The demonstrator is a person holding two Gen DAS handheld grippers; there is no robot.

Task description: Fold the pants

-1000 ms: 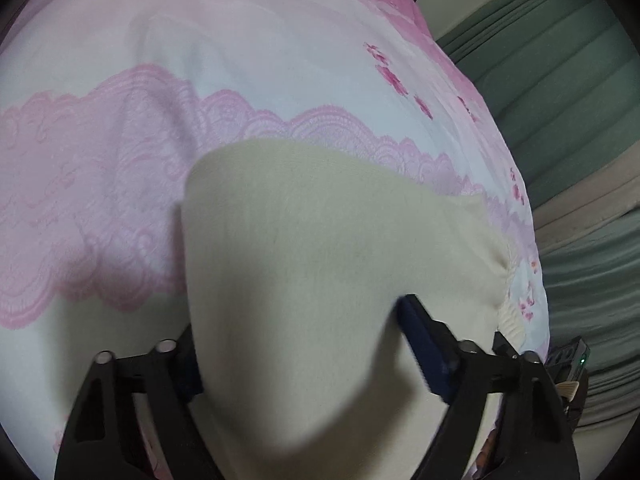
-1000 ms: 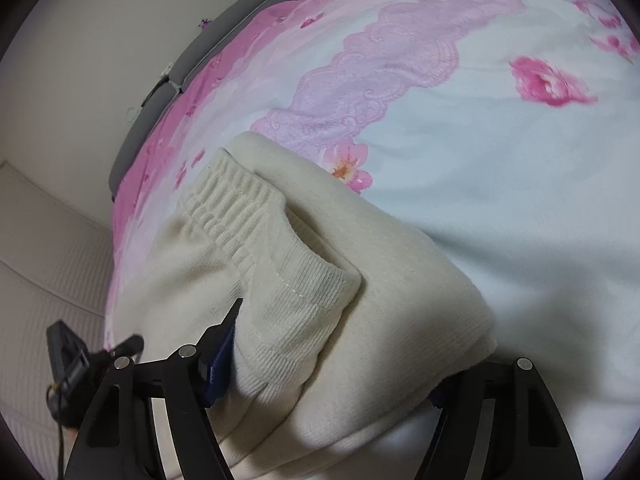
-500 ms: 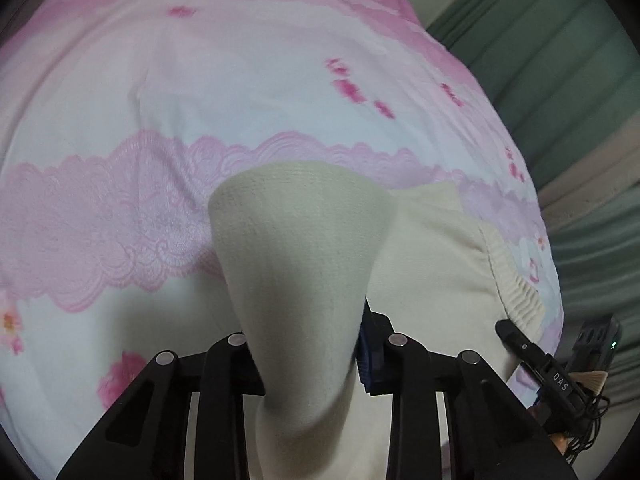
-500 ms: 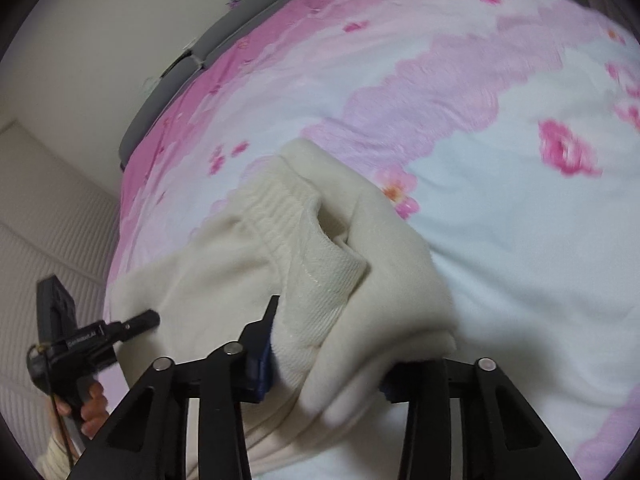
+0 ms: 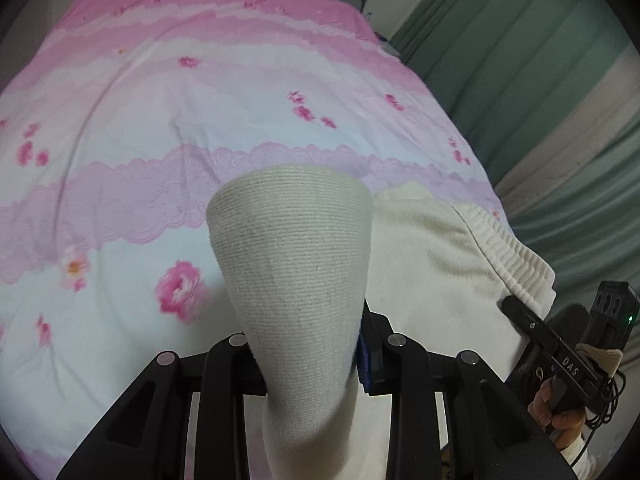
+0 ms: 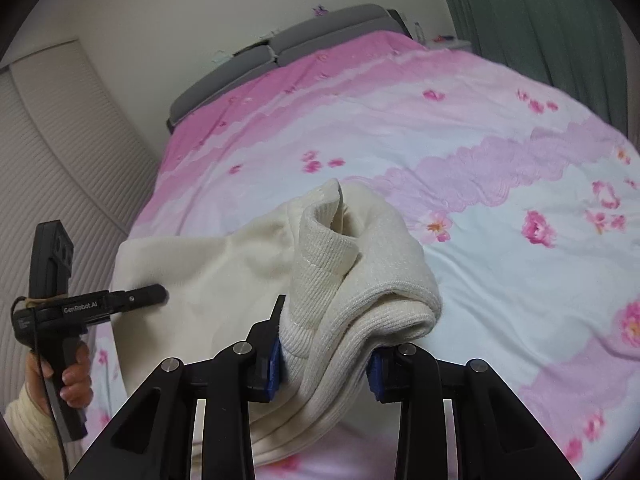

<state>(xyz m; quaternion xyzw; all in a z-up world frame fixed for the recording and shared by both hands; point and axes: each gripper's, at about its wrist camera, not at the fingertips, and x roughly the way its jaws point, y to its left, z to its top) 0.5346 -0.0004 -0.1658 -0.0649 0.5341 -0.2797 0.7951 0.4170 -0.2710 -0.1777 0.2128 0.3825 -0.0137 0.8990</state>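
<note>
Cream pants (image 5: 432, 264) raised above the pink floral bedspread (image 5: 160, 128) — left gripper (image 5: 308, 356) with jaws just closed, pinching a bunched fold of the fabric; right gripper (image 6: 324, 360) likewise, jaws just closed on the ribbed cuff (image 6: 320, 264) and layered cloth.

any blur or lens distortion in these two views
Left wrist view: heavy fisheye bulge bends the bedspread; the pink flower beside the pants is motion-smeared. Right wrist view: same bulge, dark corners, the pants' ribbing fairly sharp.
</note>
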